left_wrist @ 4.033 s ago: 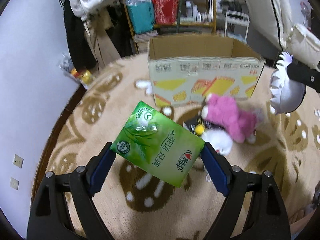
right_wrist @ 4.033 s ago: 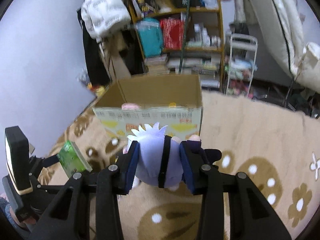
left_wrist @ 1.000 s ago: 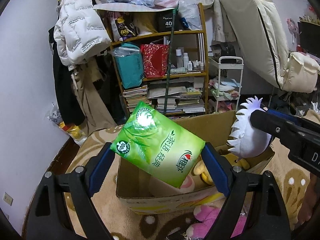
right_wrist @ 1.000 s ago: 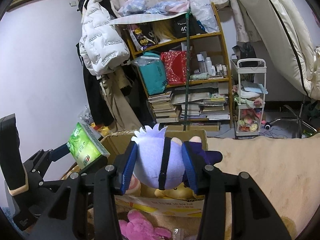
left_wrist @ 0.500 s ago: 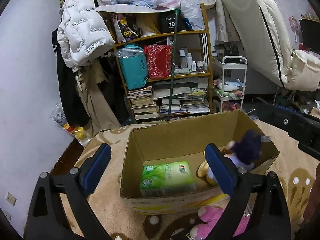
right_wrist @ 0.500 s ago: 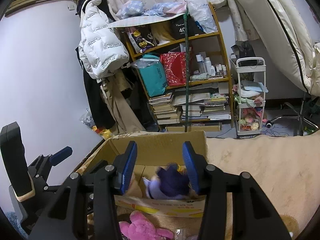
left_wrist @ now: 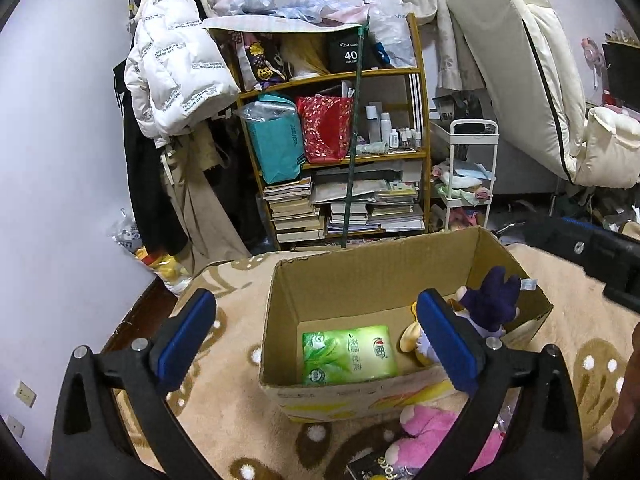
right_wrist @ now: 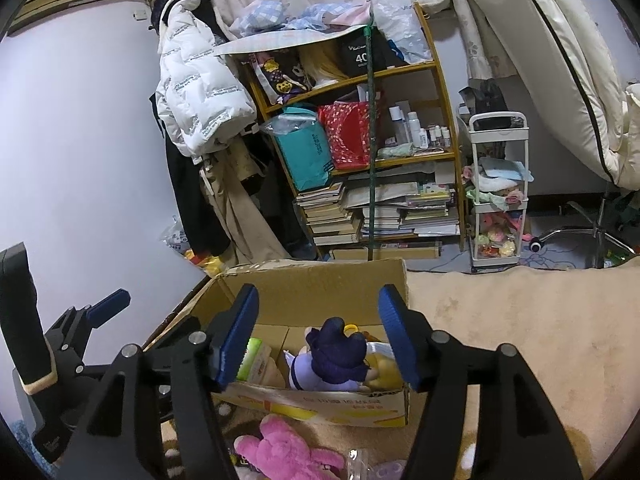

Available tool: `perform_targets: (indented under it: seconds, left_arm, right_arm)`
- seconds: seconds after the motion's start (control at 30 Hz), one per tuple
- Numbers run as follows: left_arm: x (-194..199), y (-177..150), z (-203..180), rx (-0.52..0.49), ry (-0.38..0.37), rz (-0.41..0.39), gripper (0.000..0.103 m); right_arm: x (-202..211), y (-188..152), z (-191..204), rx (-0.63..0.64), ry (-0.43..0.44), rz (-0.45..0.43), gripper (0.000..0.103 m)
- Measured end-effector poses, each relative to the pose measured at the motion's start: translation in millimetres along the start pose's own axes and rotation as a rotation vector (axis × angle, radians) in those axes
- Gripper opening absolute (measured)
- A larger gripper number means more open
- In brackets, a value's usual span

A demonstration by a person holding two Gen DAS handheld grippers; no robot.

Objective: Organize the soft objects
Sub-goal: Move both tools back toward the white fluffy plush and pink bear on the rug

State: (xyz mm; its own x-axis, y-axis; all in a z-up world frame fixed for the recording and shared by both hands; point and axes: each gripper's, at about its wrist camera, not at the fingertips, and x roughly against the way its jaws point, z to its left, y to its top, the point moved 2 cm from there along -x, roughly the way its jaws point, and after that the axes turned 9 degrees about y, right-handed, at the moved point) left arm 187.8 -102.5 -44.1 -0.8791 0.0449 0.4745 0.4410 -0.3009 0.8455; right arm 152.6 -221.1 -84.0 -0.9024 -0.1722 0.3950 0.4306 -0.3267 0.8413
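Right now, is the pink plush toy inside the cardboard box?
No, the pink plush toy lies on the rug in front of the cardboard box, outside it.

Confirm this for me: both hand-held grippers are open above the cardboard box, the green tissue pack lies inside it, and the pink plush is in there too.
Wrong on the pink plush: in the right wrist view it lies on the carpet in front of the cardboard box, not inside. The rest holds: both hand-held grippers are open, and the green tissue pack lies inside.

Brown cardboard box (left_wrist: 384, 280), yellow print outside. Green tissue pack (left_wrist: 349, 354) at 6 o'clock inside; navy-and-lavender plush (right_wrist: 334, 360) at 3. Pink plush (right_wrist: 284, 450) on tan, brown-flowered rug (left_wrist: 224, 412).
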Motion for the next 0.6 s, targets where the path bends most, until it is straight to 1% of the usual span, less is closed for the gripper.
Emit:
perform_targets:
  seconds: [0.03, 0.13, 0.23, 0.47, 0.6]
  left_arm:
    - [3, -1, 2, 0.007, 0.002, 0.005, 0.099]
    - [9, -8, 7, 0.034, -0.006, 0.015, 0.099]
    - [14, -16, 8, 0.021, -0.008, 0.044, 0.099]
    - [31, -27, 18, 0.004, 0.003, 0.094, 0.099]
    - [44, -30, 21, -0.01, 0.028, 0.095, 0.099]
  right_arm:
    - [2, 1, 1, -0.001, 0.0, -0.005, 0.078]
    - [8, 1, 3, 0.013, -0.022, -0.003, 0.089]
    - [11, -4, 2, 0.012, -0.057, 0.012, 0.09]
    - [23, -18, 0, -0.002, -0.076, 0.065, 0.09]
    - [30, -26, 1, 0.003, -0.086, 0.103, 0.09]
